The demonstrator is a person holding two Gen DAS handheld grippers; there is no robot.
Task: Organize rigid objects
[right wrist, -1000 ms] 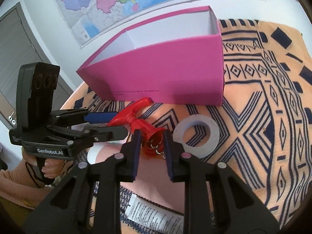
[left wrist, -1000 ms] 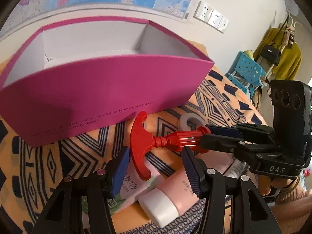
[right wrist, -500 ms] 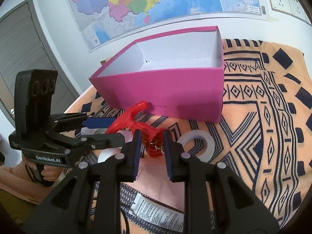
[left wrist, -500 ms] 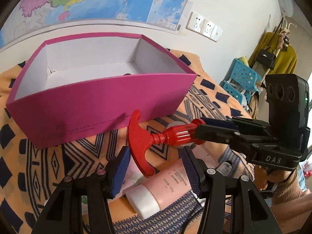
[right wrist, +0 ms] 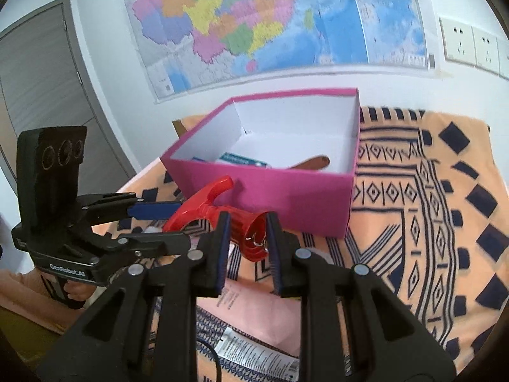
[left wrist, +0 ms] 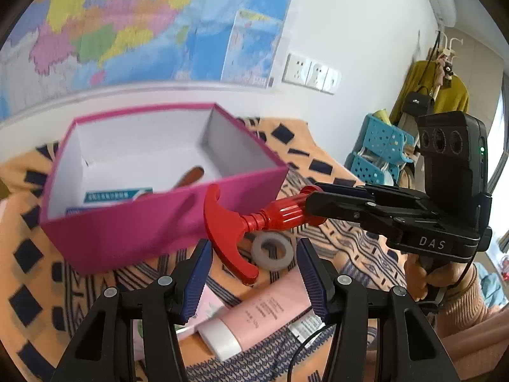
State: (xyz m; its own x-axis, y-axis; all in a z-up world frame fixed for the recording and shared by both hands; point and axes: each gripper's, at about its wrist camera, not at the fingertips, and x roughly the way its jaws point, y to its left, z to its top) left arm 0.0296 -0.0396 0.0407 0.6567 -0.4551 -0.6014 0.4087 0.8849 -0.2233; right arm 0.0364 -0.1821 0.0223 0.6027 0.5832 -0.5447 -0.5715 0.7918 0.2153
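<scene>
My right gripper (right wrist: 246, 238) clamps the red tool (left wrist: 251, 222); my left gripper (left wrist: 253, 273) gapes empty. The pink box (right wrist: 286, 187) at twelve o'clock holds a few items already, while the tape ring (left wrist: 272, 252) and pink tube (left wrist: 254, 318) wait outside.

White wall w/ big colour map (right wrist: 270, 22) across top, sockets (right wrist: 470, 46) upper right, grey door (right wrist: 47, 95) at left; left wrist view: blue plastic chairs (left wrist: 381, 149) & coat rack w/ yellow garment (left wrist: 445, 92) at right, daylight from far right edge.

Orange-and-navy patterned cloth (right wrist: 429, 210) bearing a pink box (right wrist: 286, 197), tape ring (left wrist: 272, 252) and pink tube (left wrist: 254, 321).
</scene>
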